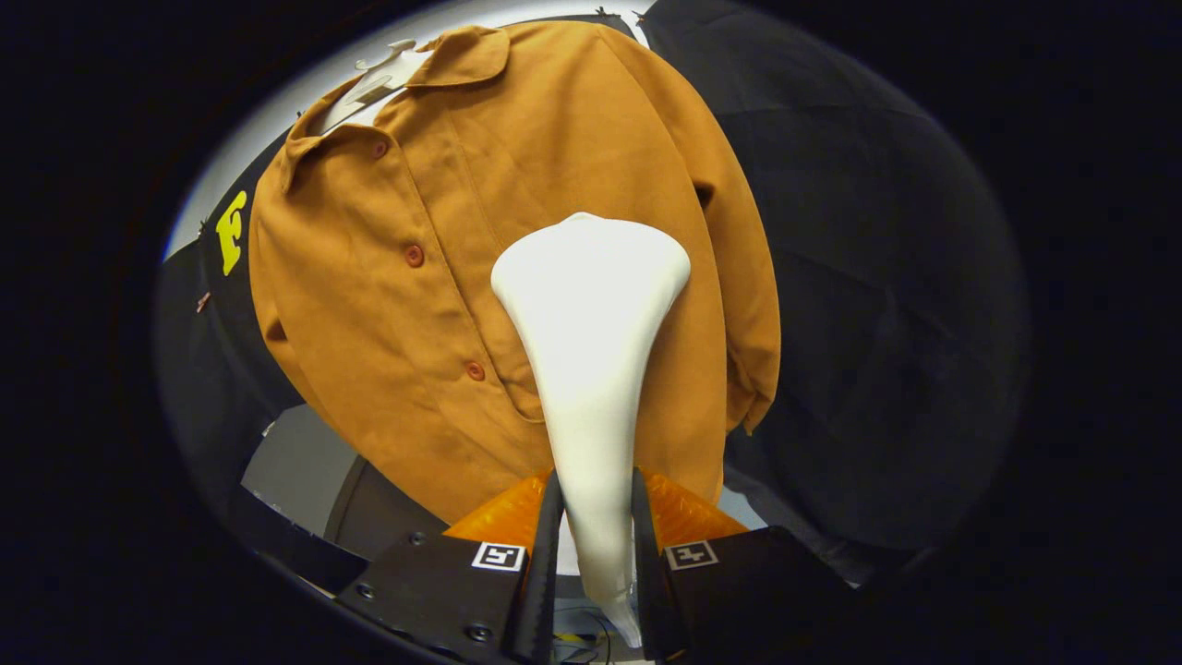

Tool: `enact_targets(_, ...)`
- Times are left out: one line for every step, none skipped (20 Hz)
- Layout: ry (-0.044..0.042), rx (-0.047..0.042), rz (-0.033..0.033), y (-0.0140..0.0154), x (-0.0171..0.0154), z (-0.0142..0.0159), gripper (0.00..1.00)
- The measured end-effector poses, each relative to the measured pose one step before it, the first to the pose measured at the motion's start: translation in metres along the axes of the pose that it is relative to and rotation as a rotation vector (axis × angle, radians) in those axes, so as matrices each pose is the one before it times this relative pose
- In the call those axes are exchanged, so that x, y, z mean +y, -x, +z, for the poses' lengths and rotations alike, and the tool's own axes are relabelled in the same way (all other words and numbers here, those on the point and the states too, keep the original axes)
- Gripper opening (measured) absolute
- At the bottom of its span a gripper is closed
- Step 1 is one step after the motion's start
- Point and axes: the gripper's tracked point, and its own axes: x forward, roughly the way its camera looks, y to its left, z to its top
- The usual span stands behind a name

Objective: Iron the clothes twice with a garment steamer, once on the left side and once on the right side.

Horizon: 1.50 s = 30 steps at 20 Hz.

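A brown button-up shirt (pixel 434 277) hangs on a white hanger (pixel 369 83) against the booth's black wall. My gripper (pixel 596 526) is shut on the narrow handle of a white garment steamer (pixel 591 314), with both fingers pressing on its sides. The steamer's wide head rises beyond the fingers and lies over the shirt's front, to the right of the button line and about mid-height. Whether the head touches the cloth I cannot tell. The shirt's right sleeve (pixel 748 305) hangs down beside the steamer head.
A grey surface (pixel 295 462) and a dark rounded object (pixel 379 517) lie below the shirt's left hem. Some cables (pixel 577 642) show between the fingers' bases. Black cloth (pixel 877 323) covers the wall on the right.
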Motion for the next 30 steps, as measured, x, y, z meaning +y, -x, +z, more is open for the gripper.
enact_targets(-0.00809,0.01591,-0.00842,-0.00094,-0.00337,-0.00679,0.40)
enact_targets(-0.00746,0.01484,-0.00894,-0.00150,-0.00352,-0.00656,0.40)
enact_targets(-0.00795,0.01356,-0.00795,-0.00222,-0.00401,-0.00524,0.40)
enact_targets(-0.00822,0.01260,-0.00590,-0.00151,-0.00285,-0.00435,0.40)
enact_targets(-0.00845,0.01185,-0.00471,-0.00139,-0.00358,-0.00578,0.40)
enact_targets(-0.00752,0.01152,-0.00489,-0.00192,-0.00277,-0.00511,0.40)
enact_targets(-0.00734,0.01092,-0.00407,-0.00247,-0.00253,-0.00461,0.40)
enact_targets(-0.00572,0.01097,-0.00373,-0.00187,-0.00190,-0.00473,0.40)
enact_targets(-0.00459,0.01215,-0.00501,-0.00156,-0.00127,-0.00438,0.40)
enact_targets(-0.00498,0.01333,-0.00553,-0.00272,-0.00246,-0.00560,0.40)
enact_targets(-0.00792,0.01440,-0.00428,-0.00071,-0.00240,-0.00658,0.40)
enact_targets(-0.00887,0.01561,-0.00278,-0.00205,-0.00130,-0.00618,0.40)
enact_targets(-0.00710,0.01714,-0.00425,-0.00228,-0.00201,-0.00683,0.40)
enact_targets(-0.00763,0.01637,-0.00439,-0.00190,-0.00170,-0.00661,0.40)
enact_targets(-0.01136,0.01486,-0.00611,-0.00227,-0.00107,-0.00641,0.40)
enact_targets(-0.01367,0.01584,-0.00751,-0.00242,-0.00130,-0.00568,0.41)
enact_targets(-0.01615,0.01172,-0.00962,-0.00152,-0.00339,-0.00663,0.41)
enact_targets(-0.01308,0.00977,-0.01016,-0.00068,-0.00360,-0.00539,0.41)
enact_targets(-0.01069,0.00566,-0.01010,0.00098,-0.00215,-0.00425,0.41)
enact_targets(-0.00799,-0.00134,-0.00478,0.00063,-0.00030,-0.00285,0.41)
enact_targets(-0.00645,-0.00304,-0.00299,0.00317,0.00124,-0.00210,0.40)
enact_targets(-0.00012,-0.00776,-0.00694,0.00345,0.00119,-0.00081,0.41)
enact_targets(0.00325,-0.01091,-0.01062,0.00638,0.00045,-0.00139,0.40)
enact_targets(0.00291,-0.01641,-0.01115,0.00744,0.00144,0.00112,0.40)
enact_targets(0.00138,-0.01919,-0.01026,0.00739,0.00186,0.00216,0.40)
enact_targets(-0.00087,-0.01769,-0.00840,0.00697,0.00261,0.00295,0.41)
enact_targets(0.00048,-0.01718,-0.00517,0.00741,0.00335,0.00281,0.41)
enact_targets(0.00401,-0.01889,-0.00343,0.00634,0.00427,0.00358,0.41)
enact_targets(0.00852,-0.02144,-0.00411,0.00915,0.00517,0.00288,0.40)
enact_targets(0.01050,-0.02472,-0.00596,0.00886,0.00461,0.00491,0.41)
